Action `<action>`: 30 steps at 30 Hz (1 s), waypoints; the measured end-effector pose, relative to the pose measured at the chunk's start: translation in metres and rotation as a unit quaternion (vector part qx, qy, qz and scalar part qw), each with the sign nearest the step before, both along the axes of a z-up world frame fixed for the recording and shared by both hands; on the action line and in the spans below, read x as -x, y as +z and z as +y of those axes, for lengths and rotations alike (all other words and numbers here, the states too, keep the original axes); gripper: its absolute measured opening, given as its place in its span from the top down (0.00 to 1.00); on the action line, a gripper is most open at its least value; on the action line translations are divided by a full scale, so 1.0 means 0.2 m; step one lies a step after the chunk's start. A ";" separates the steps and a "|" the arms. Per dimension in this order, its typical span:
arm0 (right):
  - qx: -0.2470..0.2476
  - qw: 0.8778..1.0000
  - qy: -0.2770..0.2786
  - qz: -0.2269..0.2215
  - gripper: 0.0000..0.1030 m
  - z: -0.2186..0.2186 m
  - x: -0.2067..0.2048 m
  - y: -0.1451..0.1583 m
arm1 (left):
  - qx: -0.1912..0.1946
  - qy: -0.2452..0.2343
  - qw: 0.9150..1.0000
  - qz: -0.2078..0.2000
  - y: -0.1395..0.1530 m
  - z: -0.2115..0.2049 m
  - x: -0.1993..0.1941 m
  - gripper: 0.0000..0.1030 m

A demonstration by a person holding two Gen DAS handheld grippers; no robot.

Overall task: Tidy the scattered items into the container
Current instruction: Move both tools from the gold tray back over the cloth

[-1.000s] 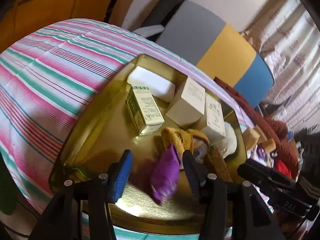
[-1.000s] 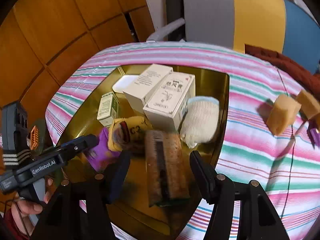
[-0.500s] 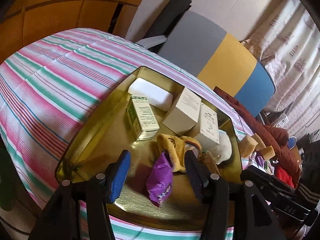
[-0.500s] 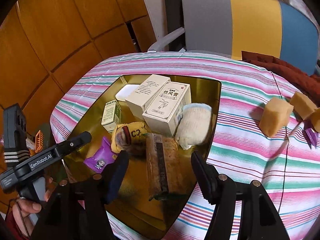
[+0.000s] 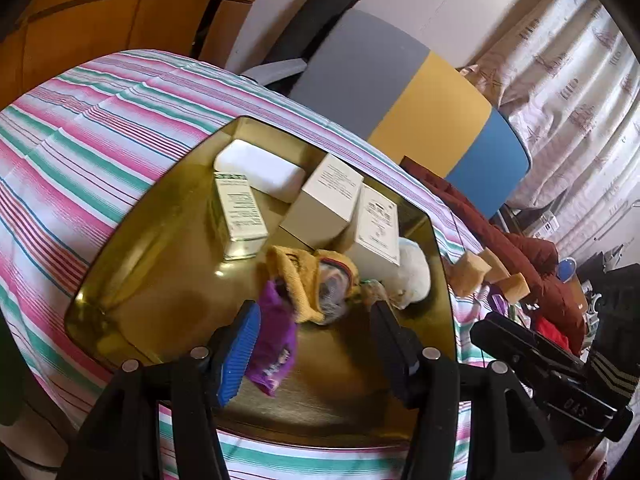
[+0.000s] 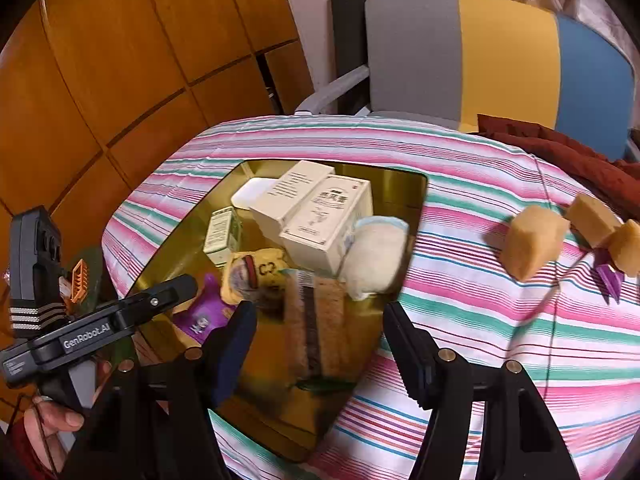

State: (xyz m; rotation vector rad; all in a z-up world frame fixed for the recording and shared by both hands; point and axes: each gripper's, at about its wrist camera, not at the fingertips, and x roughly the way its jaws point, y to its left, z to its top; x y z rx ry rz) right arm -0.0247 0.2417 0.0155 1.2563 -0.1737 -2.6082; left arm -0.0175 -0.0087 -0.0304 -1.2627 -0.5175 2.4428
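Nearest the lens, the left gripper (image 5: 312,340) hangs over the near end of the gold tray (image 5: 160,240) with its jaws spread and nothing between the pads; the purple packet (image 5: 274,344) lies flat on the tray floor below, its near corner hidden behind the blue-padded finger. The right gripper (image 6: 316,344) has its jaws apart too, gripping nothing, and the long brown scrubbing sponge (image 6: 316,320) lies on the tray under the gap, its far end blurred. Just past the packet sits a crumpled yellow cloth (image 5: 308,280), what it wraps hard to make out. Beyond that, a white knitted glove (image 6: 374,260) rests against the tray's right wall, half tucked behind two cream cartons (image 6: 320,216). A small green-and-white box (image 5: 238,216) and a white bar (image 5: 260,170) lie farther in. Off the tray, on the striped tablecloth (image 6: 460,320), three tan sponge blocks (image 6: 532,246) and a small purple piece (image 6: 610,280) wait, cut off at the frame's right edge. A chair (image 6: 460,52) stands behind.
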 end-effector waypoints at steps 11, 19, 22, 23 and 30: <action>-0.018 0.998 -0.059 -0.004 0.33 0.34 -0.06 -0.01 | 0.020 -0.070 0.997 0.024 0.08 0.26 -0.06 0.40; -0.021 0.993 -0.117 -0.023 0.32 0.67 -0.10 -0.06 | 0.035 -0.137 0.989 0.041 0.14 0.53 -0.12 0.40; -0.025 0.990 -0.138 -0.031 0.31 0.78 -0.12 -0.08 | 0.044 -0.165 0.984 0.047 0.15 0.65 -0.13 0.40; -0.024 0.988 -0.146 -0.034 0.31 0.83 -0.12 -0.09 | 0.046 -0.171 0.983 0.047 0.15 0.68 -0.13 0.40; -0.047 0.976 -0.208 -0.044 0.30 1.17 -0.13 -0.13 | 0.064 -0.223 0.971 0.065 0.18 0.96 -0.10 0.40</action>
